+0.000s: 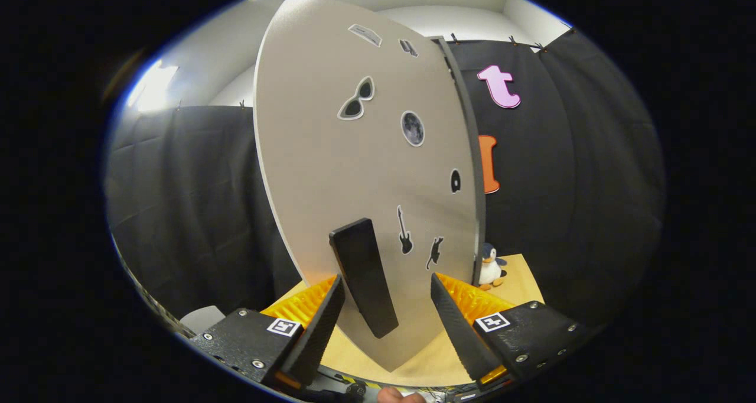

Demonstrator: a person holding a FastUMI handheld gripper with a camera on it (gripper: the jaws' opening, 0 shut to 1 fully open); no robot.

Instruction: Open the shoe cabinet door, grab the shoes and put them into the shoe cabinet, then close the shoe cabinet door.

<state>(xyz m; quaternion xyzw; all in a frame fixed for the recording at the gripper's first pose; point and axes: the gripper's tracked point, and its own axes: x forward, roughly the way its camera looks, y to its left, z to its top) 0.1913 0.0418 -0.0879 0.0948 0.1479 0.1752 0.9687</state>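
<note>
The shoe cabinet door (354, 172) is a tall grey panel with small stickers, standing just ahead of my fingers and swung at an angle. A dark bar handle (363, 276) sticks out from its lower part. My gripper (387, 285) is open, and the handle lies between the two fingers, closer to the left fingertip (333, 293); neither finger presses on it. The door's hinge edge (475, 214) runs down its right side. What lies behind the door is hidden.
The door stands on a light wooden tabletop (520, 279). A small penguin toy (490, 267) sits on it just right of the door's edge. Black cloth walls (195, 214) close the booth on the left and right. A fingertip (393, 396) shows below the gripper.
</note>
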